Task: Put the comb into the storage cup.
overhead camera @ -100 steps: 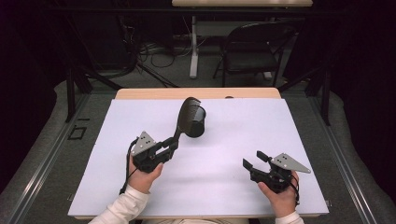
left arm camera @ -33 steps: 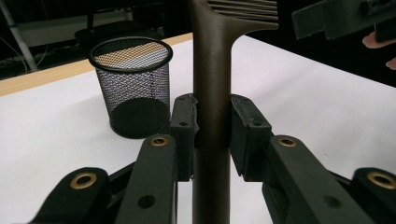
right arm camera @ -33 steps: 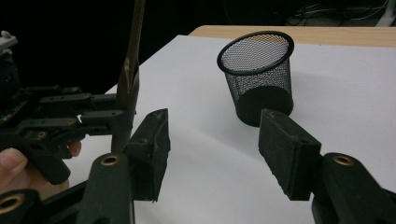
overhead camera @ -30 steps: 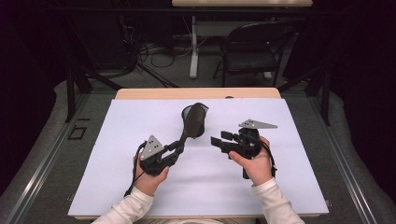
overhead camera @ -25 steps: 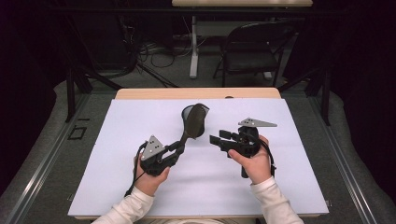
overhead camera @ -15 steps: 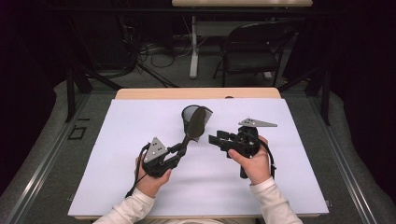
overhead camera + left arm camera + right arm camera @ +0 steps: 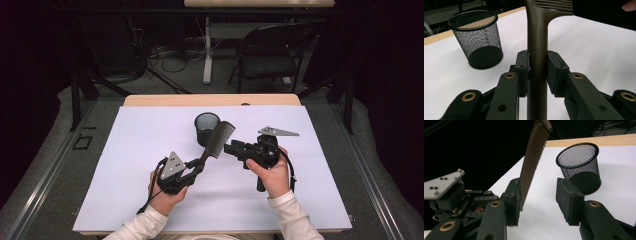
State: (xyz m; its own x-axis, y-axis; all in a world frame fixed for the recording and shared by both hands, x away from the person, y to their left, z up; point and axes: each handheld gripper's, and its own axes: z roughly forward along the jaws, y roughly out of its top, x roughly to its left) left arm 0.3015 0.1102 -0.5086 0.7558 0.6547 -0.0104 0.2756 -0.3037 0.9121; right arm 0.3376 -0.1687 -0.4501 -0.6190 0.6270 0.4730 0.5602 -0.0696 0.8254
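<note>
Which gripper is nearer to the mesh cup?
Right. The right gripper sits just beside the mesh cup, its open jaws by the comb; the left gripper holds the comb's handle farther below.

Even overhead light fell on the white paper-covered table [image 7: 300,200]; surroundings stayed dark, shadows soft, and the near jaws were blurred.

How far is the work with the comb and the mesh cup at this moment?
Done: the left gripper is clamped on the handle of the comb and holds it above the table. In hand: the right gripper has been closing around the comb's teeth; one pad touches, the other stands apart. Left: the mesh cup is empty, so the comb probably goes in next.
</note>
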